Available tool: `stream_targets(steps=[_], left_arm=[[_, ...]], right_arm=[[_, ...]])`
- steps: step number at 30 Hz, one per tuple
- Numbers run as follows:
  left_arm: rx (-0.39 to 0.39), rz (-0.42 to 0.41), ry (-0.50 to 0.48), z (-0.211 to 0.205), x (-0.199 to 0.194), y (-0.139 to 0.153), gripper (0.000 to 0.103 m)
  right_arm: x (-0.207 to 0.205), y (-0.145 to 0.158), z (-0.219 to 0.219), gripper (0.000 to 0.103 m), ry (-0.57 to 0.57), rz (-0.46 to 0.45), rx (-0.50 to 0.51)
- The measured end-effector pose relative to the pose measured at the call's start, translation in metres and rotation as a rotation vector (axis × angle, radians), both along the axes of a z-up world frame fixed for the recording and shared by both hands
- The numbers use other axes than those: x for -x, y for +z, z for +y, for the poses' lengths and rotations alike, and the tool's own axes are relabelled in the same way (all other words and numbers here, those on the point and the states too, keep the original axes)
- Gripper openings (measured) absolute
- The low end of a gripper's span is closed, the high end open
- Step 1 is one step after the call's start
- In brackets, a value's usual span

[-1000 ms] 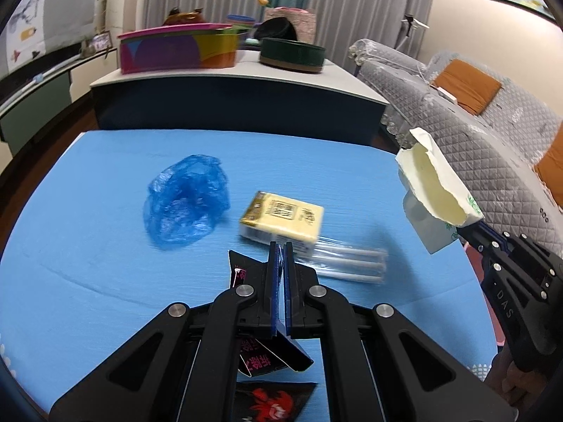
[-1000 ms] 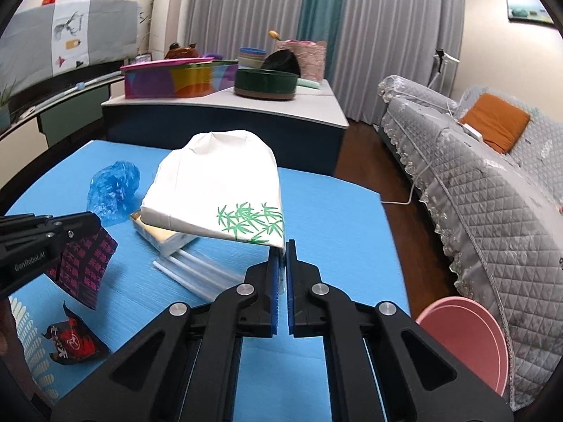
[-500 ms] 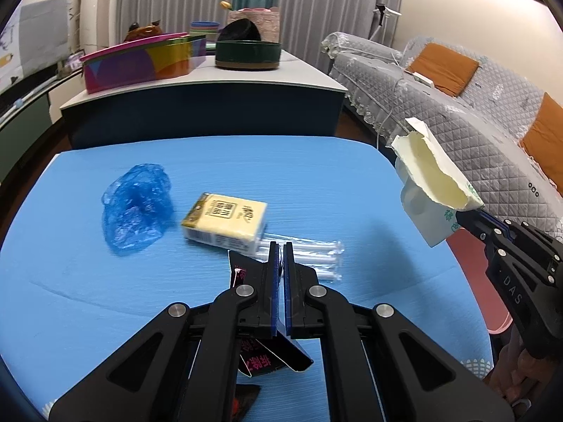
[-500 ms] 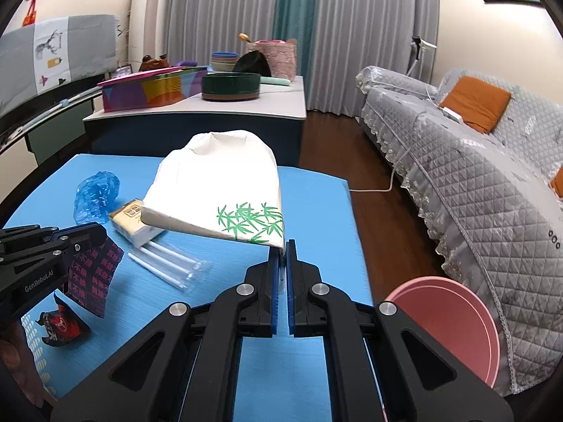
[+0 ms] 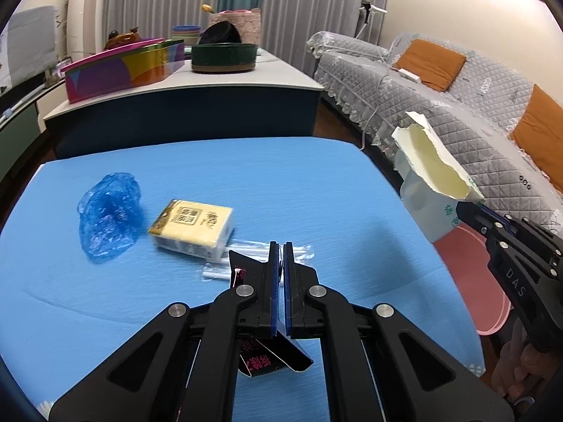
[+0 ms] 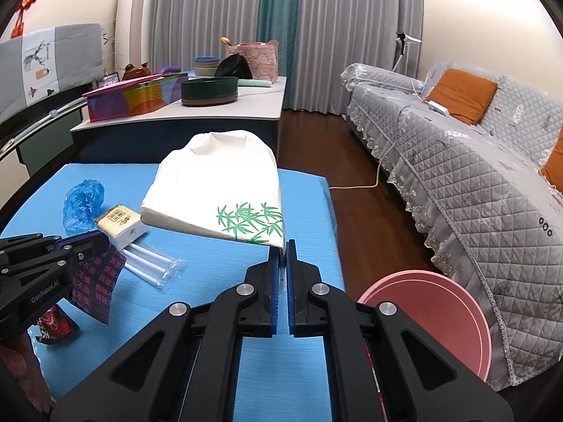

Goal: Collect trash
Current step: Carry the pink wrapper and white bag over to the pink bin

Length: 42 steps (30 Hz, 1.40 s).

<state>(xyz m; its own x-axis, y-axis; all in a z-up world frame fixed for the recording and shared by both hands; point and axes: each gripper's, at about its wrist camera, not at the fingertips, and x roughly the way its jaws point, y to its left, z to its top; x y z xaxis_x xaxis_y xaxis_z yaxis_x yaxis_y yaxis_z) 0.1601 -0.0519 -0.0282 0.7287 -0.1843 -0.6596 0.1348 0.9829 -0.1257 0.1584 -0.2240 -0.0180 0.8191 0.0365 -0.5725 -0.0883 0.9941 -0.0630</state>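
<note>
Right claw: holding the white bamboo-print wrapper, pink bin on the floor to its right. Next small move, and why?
Probably carry the right claw rightward past the blue table edge until the white wrapper hangs over the pink bin. The wrapper is pinched clear of the table but is over it, not over the bin.

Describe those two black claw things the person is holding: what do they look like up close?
Both are matt black plastic tongs. Each has two angular linkage arms with triangular cut-outs and silver pivot screws, ending in slim fingers lined with blue pads. The left gripper carries white lettering "GenRobot.AI" on its side; the right gripper shows the letters "DAS". No cables show. Only part of a bare hand is visible.
</note>
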Motion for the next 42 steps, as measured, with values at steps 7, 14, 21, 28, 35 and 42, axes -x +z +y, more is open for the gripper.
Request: stream_targets(steps=[7, 14, 21, 28, 35, 42], left_arm=[[0.025, -0.036, -0.054, -0.018, 0.002, 0.005, 0.002], [0.032, -0.052, -0.092, -0.037, 0.003, 0.007, 0.002], [0.11, -0.1, -0.169, -0.05, 0.007, 0.017, 0.002], [0.202, -0.113, -0.235, -0.061, 0.007, 0.022, 0.002], [0.175, -0.11, -0.266, -0.088, 0.009, 0.021, 0.002], [0.135, -0.11, -0.33, -0.124, 0.01, 0.028, 0.002]], right_arm=[[0.001, 0.002, -0.021, 0.004, -0.044, 0.006, -0.031], [0.005, 0.003, -0.041, 0.004, -0.079, 0.008, -0.041], [0.012, 0.005, -0.064, 0.004, -0.123, 0.004, -0.059], [0.017, 0.01, -0.092, 0.004, -0.172, -0.004, -0.093], [0.024, 0.014, -0.116, 0.004, -0.21, -0.013, -0.104], [0.036, 0.013, -0.15, 0.004, -0.266, -0.016, -0.117]])
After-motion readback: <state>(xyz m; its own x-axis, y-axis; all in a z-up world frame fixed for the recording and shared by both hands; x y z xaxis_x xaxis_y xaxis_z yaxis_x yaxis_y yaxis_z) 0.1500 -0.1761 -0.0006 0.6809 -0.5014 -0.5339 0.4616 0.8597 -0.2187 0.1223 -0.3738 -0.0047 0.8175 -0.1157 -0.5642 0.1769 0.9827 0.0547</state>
